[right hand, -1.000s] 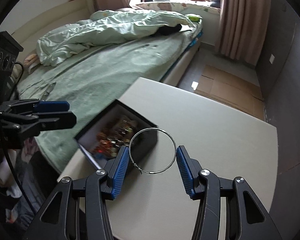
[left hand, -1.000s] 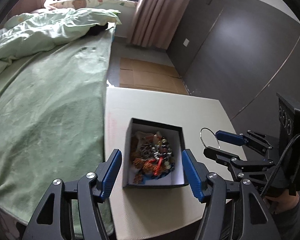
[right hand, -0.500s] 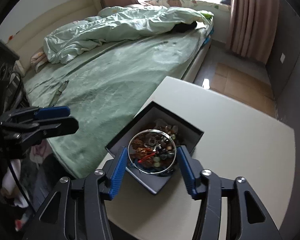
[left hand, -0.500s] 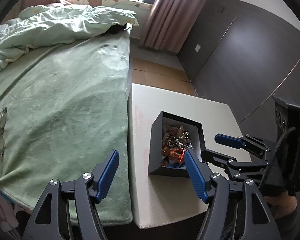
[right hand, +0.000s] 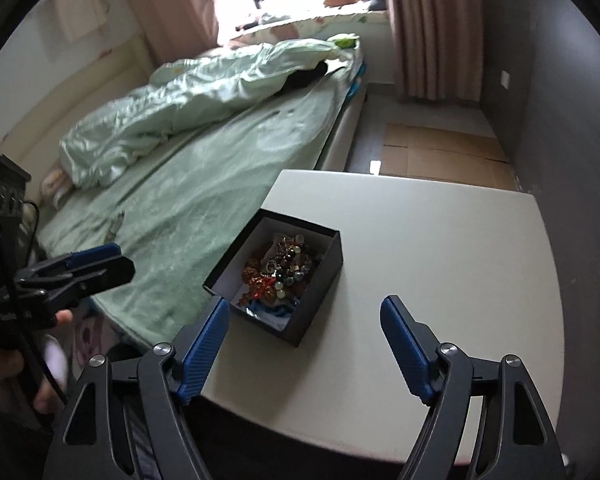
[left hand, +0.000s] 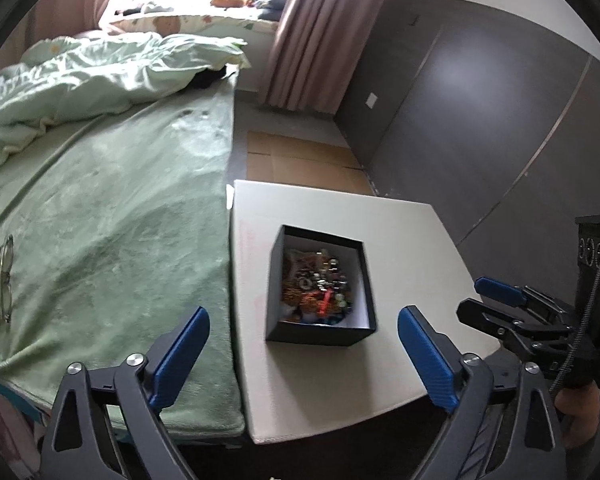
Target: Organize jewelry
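Observation:
A black box [left hand: 320, 332] with a white inside holds a heap of mixed jewelry [left hand: 316, 284] on the white table [left hand: 400, 240]. It also shows in the right wrist view [right hand: 316, 304], with the jewelry [right hand: 278, 268] inside. My left gripper [left hand: 300, 356] is open and empty, held back from the box's near side. My right gripper [right hand: 304, 340] is open and empty, just short of the box. The right gripper also shows at the right of the left wrist view [left hand: 496, 300]. I cannot pick out the metal ring in the heap.
A bed with a green blanket [left hand: 100, 220] lies against the table's left edge. A pair of glasses [left hand: 2, 280] lies on it. Flat cardboard [left hand: 300, 160] lies on the floor beyond the table. A dark wall [left hand: 500, 100] runs along the right.
My right gripper held a metal ring over the box and has now opened. The ring is gone from its fingers. Both grippers have drawn back from the box.

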Available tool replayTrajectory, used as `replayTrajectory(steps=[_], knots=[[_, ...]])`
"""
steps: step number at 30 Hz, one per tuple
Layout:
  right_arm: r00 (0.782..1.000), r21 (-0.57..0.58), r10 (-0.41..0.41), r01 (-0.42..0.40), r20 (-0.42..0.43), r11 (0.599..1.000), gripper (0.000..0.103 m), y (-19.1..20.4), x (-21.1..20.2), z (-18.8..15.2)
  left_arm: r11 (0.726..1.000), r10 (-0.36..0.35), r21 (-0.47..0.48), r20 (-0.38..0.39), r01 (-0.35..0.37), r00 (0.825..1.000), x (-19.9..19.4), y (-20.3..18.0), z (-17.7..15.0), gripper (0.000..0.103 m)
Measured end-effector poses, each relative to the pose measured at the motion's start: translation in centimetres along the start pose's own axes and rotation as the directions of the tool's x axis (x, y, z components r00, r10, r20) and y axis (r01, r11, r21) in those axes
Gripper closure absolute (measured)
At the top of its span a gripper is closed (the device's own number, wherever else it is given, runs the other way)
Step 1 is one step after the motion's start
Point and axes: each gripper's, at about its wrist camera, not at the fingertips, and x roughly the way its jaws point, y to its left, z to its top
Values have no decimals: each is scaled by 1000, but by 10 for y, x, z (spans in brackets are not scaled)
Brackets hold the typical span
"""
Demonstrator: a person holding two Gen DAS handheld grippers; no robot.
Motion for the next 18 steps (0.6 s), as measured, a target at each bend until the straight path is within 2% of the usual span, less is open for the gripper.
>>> replayTrajectory(steps=[3, 4, 5, 11, 18], knots=[[999, 34, 9, -10, 31, 999, 23, -5, -17, -8, 999, 9, 33, 9, -9, 1000, -7, -15, -2, 7], [999, 53, 8, -10, 45, 999, 16, -9, -24, -12, 999, 12, 43, 14, -13, 1000, -9, -19, -3, 6], [999, 65, 8, -11, 54, 998, 9, -11, -29, -14, 998, 19, 55, 24, -21, 1000, -13, -25, -4, 0], [994, 130, -1, -13, 107, 991, 0, -27, -59, -29, 995, 36, 90, 76, -43, 996, -36, -51, -12, 0], [987, 139, -34, 11, 159, 990, 0, -31, -96, -50, 994, 37, 100, 121, -50, 992, -62, -74, -28, 0]])
